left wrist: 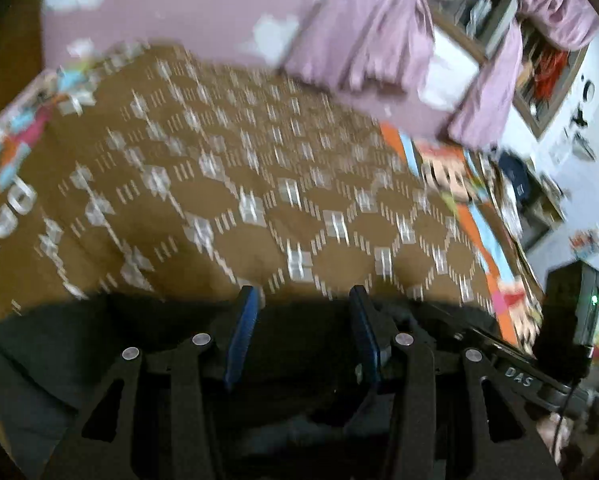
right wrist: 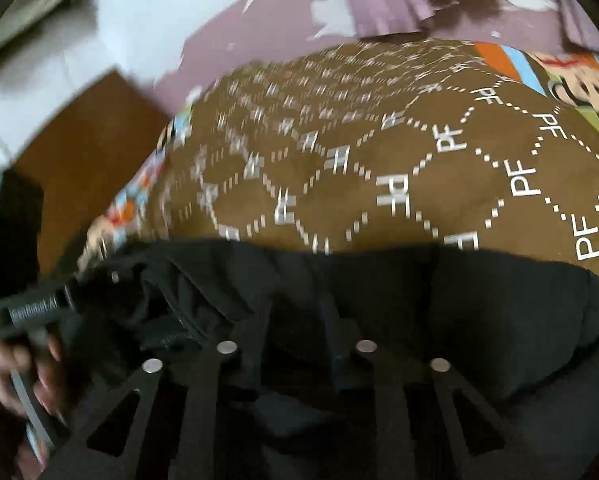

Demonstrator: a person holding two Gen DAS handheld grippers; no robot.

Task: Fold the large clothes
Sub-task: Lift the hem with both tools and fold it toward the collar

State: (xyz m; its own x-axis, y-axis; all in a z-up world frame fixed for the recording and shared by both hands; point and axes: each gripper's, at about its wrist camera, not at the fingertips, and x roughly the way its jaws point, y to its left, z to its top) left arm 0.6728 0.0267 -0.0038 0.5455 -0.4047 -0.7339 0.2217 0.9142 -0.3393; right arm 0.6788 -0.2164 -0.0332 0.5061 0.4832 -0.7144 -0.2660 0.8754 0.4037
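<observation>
Brown patterned blanket (left wrist: 227,184) spread over cartoon-print sheet (left wrist: 479,216). Mauve curtains (left wrist: 379,40) behind. Brown board (right wrist: 87,136) on pale floor (right wrist: 111,12).

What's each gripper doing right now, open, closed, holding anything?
Left gripper: open over the black garment, nothing between its fingers.
Right gripper: cannot tell; fingers lost against the black garment.

Left hand-held gripper (left wrist: 304,300), black linkage arms w/ silver rivets, blue finger pads (left wrist: 243,332), "DAS" marking, green LED
</observation>
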